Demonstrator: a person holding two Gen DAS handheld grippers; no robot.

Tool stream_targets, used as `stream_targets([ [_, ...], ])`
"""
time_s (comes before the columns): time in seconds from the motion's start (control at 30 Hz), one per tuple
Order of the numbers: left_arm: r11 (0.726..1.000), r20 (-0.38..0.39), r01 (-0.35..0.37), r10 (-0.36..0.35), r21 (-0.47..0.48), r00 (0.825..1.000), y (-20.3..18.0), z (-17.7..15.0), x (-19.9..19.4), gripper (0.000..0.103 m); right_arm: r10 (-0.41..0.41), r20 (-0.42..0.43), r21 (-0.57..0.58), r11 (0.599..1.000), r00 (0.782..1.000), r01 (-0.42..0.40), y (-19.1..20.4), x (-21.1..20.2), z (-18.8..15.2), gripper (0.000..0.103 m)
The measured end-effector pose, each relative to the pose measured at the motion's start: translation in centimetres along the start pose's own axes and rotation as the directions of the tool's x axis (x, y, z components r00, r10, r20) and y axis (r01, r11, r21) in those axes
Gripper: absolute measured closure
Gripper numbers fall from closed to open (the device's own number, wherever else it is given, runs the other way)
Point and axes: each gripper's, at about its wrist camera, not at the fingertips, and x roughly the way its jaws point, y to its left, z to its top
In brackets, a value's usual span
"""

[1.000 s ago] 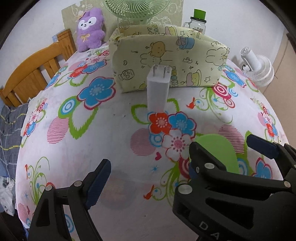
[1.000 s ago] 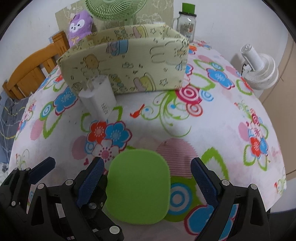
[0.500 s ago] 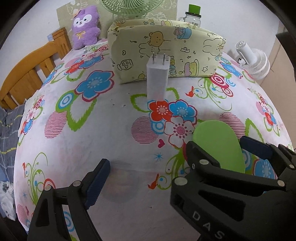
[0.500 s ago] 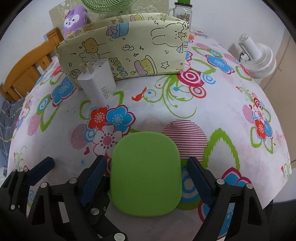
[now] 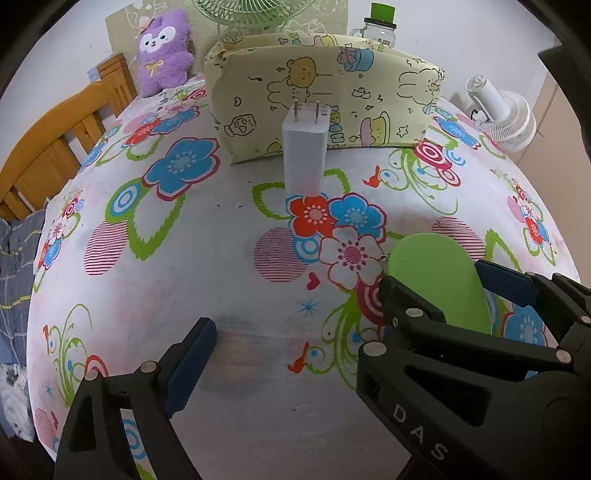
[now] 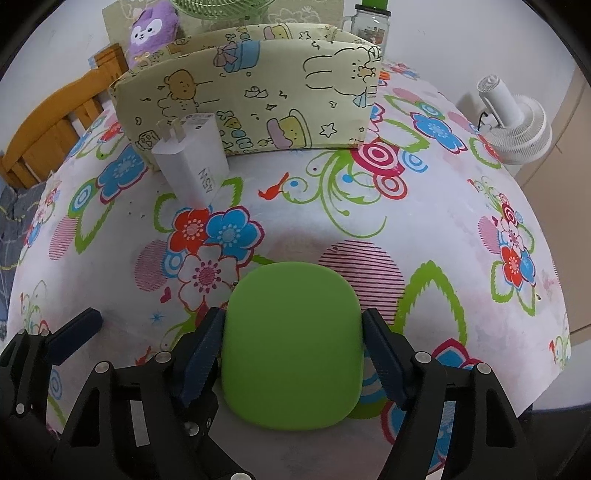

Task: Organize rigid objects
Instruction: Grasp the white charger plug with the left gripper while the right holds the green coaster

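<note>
A flat green rounded case lies on the flowered tablecloth. My right gripper has its two blue-padded fingers pressed against both sides of it. The case also shows in the left wrist view, between the right gripper's fingers. A white plug charger stands upright with its prongs up, in front of a yellow cartoon-print fabric box; it also shows in the right wrist view. My left gripper is open and empty over the near tablecloth.
A purple plush toy, a green fan and a green-lidded jar stand behind the fabric box. A wooden chair is at the left edge. A white fan stands off the table to the right.
My right gripper moved forward around the green case and closed its fingers against its sides. The left gripper moved forward a little toward the charger and stayed open.
</note>
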Motion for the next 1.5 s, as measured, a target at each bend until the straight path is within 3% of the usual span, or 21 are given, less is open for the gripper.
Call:
stream_targets([
  [0.6, 0.998, 0.009, 0.025, -0.025, -0.058, 1.0, -2.0, 3.6, 0.9, 0.009, -0.013, 0.021, 0.055, 0.998, 1.0, 0.012, -3.3, 0.4, 3.4, 0.026],
  [0.7, 0.998, 0.007, 0.019, -0.019, -0.054, 1.0, -2.2, 4.4, 1.2, 0.009, -0.01, 0.021, 0.063, 0.998, 1.0, 0.008, -3.7, 0.7, 4.1, 0.026],
  [0.77, 0.999, 0.007, 0.0, 0.0, -0.052, 1.0, -2.2, 4.8, 1.4, 0.015, -0.019, 0.026, 0.063, 0.998, 0.999, 0.018, -3.9, 0.8, 4.5, 0.026],
  [1.5, 1.0, 0.007, -0.024, 0.024, -0.006, 1.0, -1.9, 9.3, 4.7, 0.018, -0.069, 0.01, 0.092, 0.993, 0.998, 0.068, -4.4, 3.5, 8.6, 0.026],
])
